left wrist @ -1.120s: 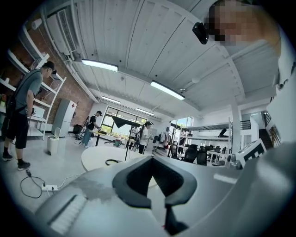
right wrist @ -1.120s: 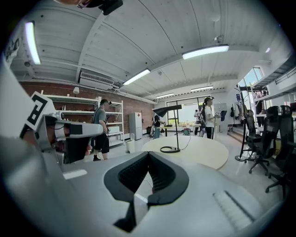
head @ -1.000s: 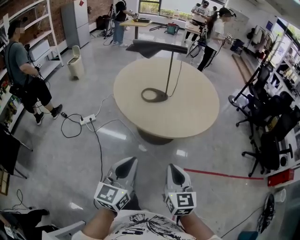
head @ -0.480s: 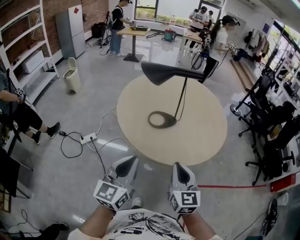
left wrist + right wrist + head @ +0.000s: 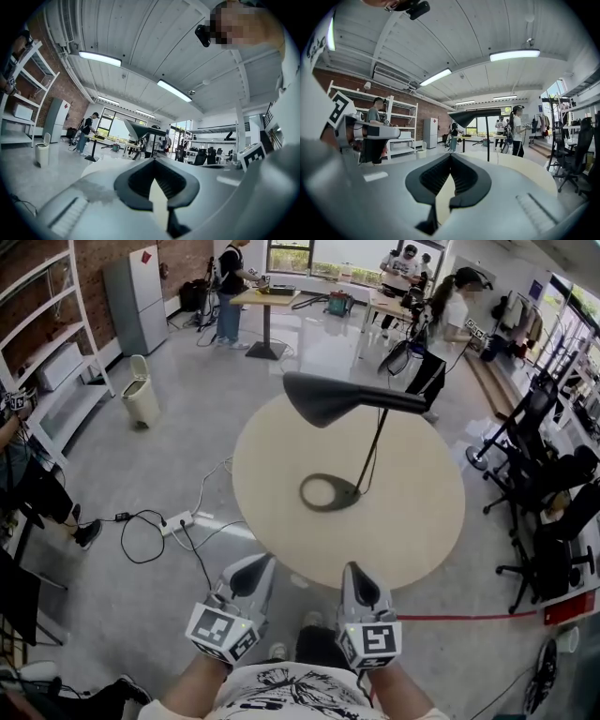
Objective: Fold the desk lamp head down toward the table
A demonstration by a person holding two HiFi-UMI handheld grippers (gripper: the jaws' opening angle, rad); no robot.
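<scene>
A: Head view. Over the last second the round table [image 5: 412, 531] has come closer. Its near edge now lies just past the tips of both tongs; before, bare floor lay between them. The person has walked up.

B: And the lamp?

A: The desk lamp [image 5: 373, 451] stands on the table at 12 o'clock from the tongs, a shade toward 1. The lamp head [image 5: 333, 397] is up on top of the thin stem and reaches out level toward 9 o'clock. The ring base [image 5: 330, 493] lies flat on the tabletop. Nothing is folded yet, and its pose matches a second ago.

B: State of the tongs?

A: The left gripper [image 5: 251, 576] has its jaws closed tip to tip with nothing between them, read in the left gripper view, with the lamp head [image 5: 140, 130] well beyond. The right gripper [image 5: 353, 585] is the same, tips together and empty, with the lamp head [image 5: 471, 115] ahead at about 12. Both are held low and close to the body, as before.

B: Meaning for the task?

A: My judgement is that only the approach is done. The head is still well apart from either gripper. One gripper likely has to open and rise to the head or its joint, and the other could steady the base. A light ring base may tip under a downward push.
</scene>
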